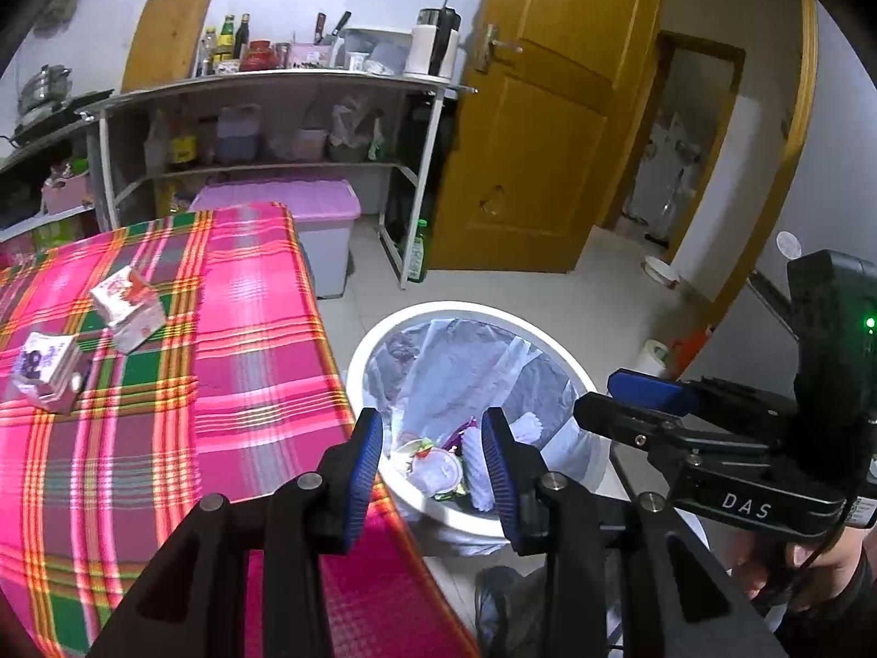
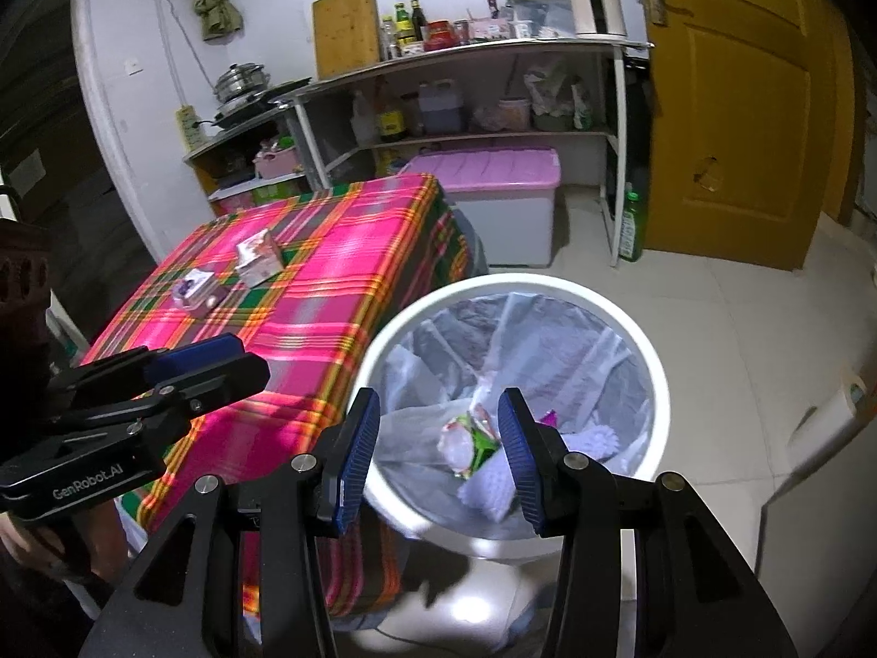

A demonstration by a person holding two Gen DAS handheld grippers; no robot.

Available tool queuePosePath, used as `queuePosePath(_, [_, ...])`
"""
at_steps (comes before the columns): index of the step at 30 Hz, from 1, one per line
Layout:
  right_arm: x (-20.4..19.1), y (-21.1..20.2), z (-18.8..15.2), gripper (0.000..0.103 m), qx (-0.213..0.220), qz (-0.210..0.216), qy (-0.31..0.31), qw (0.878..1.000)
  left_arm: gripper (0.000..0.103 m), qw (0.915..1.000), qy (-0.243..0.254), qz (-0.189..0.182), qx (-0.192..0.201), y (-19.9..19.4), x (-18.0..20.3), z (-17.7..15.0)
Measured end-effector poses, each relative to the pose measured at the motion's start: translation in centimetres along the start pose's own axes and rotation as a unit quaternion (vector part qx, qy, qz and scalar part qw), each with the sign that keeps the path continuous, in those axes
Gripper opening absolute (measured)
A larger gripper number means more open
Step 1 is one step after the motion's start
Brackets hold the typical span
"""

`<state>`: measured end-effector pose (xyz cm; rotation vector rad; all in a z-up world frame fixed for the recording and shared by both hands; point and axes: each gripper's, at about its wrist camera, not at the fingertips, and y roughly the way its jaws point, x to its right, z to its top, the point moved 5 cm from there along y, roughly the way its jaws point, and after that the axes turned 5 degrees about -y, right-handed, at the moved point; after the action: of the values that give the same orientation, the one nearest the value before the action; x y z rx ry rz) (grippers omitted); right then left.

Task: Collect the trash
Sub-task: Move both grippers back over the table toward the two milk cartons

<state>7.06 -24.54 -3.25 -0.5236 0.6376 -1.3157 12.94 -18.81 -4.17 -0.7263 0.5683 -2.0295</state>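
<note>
Both sets of jaws stand spread with nothing between them. Your left gripper (image 1: 433, 466) hangs over the near rim of the white bin (image 1: 362, 351), and your right gripper (image 2: 438, 438) hangs over the same bin from the other side. Through each gap you see only what already lies in the bin's clear liner: wrappers and white foam netting (image 2: 488, 485).

The trash left to collect sits on the tabletop (image 1: 257, 329), which wears a pink plaid cloth and stands touching the bin's left side. Two small cartons lie there, well apart from both grippers: a pink and white carton (image 1: 129, 307) tipped on its side, and a purple and white carton (image 1: 46, 370) nearer the tabletop's left edge.

The next step looks like a reach back to those cartons. Send the left gripper, since it is nearer. Come down over a carton's narrow faces, keep the jaws spread until both pads flank it, then close gently, as thin card crushes easily.
</note>
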Motion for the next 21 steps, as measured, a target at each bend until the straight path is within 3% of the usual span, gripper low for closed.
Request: queuePosePath(21, [-7.4, 1.8, 1.2, 0.046, -0.004, 0.066, -0.063, 0.996, 0.037, 0.9952, -0.054, 0.072, 0.039, -6.0, -7.7, -1.8])
